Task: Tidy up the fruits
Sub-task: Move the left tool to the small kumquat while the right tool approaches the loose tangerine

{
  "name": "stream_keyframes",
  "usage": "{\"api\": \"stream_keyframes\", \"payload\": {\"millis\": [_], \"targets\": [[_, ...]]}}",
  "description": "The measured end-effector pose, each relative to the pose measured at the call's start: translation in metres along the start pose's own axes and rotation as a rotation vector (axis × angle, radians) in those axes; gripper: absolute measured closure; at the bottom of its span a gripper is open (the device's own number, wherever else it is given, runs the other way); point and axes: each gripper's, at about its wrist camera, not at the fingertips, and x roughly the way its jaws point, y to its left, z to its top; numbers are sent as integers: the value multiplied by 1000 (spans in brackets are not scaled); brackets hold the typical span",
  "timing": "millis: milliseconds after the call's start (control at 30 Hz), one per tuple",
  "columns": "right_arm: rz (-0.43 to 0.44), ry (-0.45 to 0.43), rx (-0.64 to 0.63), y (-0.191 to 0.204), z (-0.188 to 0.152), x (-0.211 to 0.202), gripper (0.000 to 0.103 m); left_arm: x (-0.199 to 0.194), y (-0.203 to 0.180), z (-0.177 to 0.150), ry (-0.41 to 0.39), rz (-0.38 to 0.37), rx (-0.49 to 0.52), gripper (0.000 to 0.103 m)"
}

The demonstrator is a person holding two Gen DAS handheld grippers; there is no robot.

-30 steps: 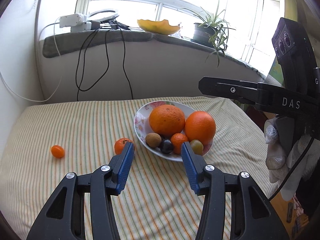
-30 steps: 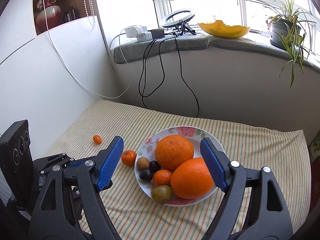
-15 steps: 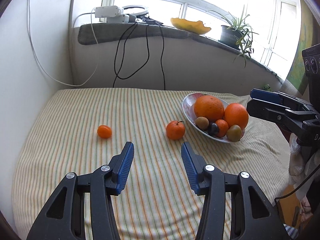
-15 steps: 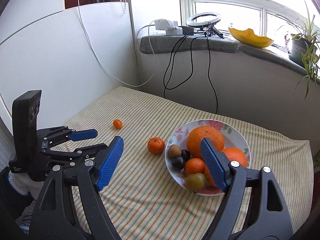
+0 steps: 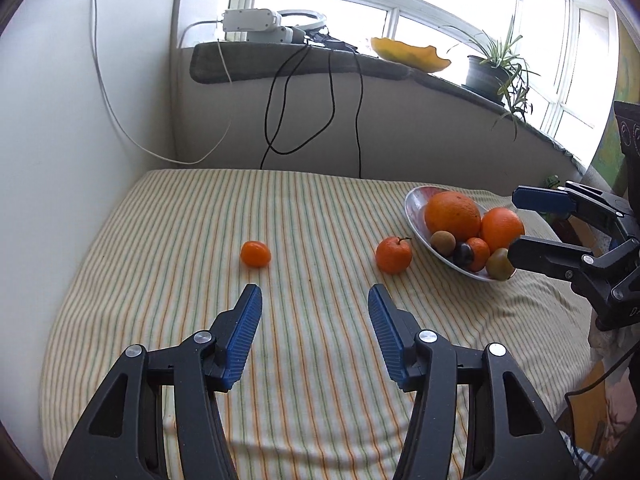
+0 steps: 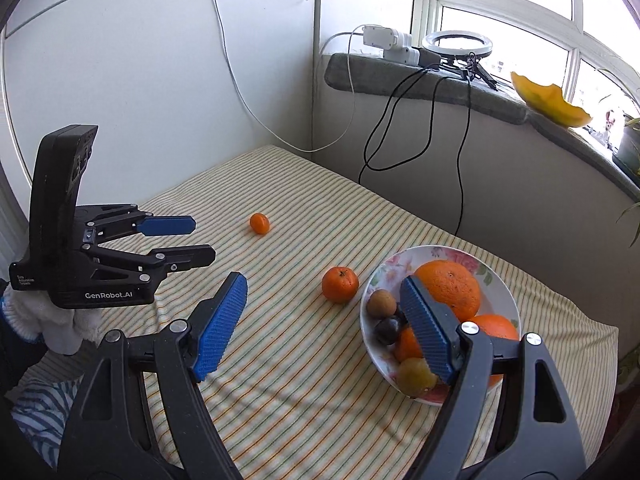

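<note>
A flowered plate [image 5: 414, 210] [image 6: 498, 280] holds two big oranges [image 5: 452, 216] [image 6: 448, 288], a small orange, a kiwi, a dark plum and a greenish fruit. A mandarin [image 5: 393, 255] [image 6: 340, 284] lies on the striped cloth just left of the plate. A small kumquat [image 5: 255, 254] [image 6: 260, 223] lies further left. My left gripper [image 5: 314, 308] [image 6: 198, 240] is open and empty, short of both loose fruits. My right gripper [image 6: 322, 292] [image 5: 528, 228] is open and empty, hovering near the plate's front.
The striped cloth [image 5: 304, 208] covers a table against a white wall. Black and white cables [image 5: 332, 92] hang from the windowsill, which carries a power strip, a ring light, a melon rind [image 5: 408, 54] and a potted plant [image 5: 490, 76].
Both grippers swung left and pulled back from the plate. The left view now centres between the kumquat and mandarin; the right view has the plate at its right.
</note>
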Motion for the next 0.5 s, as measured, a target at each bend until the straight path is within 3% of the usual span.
{"api": "stream_keyframes", "payload": {"millis": [267,500], "targets": [[11,100,-89,-3,10,25,22,4,13,-3,7,0,-38,47],[41,192,-181,-3,19,54,36,12,25,0,18,-15,-56,47]]}}
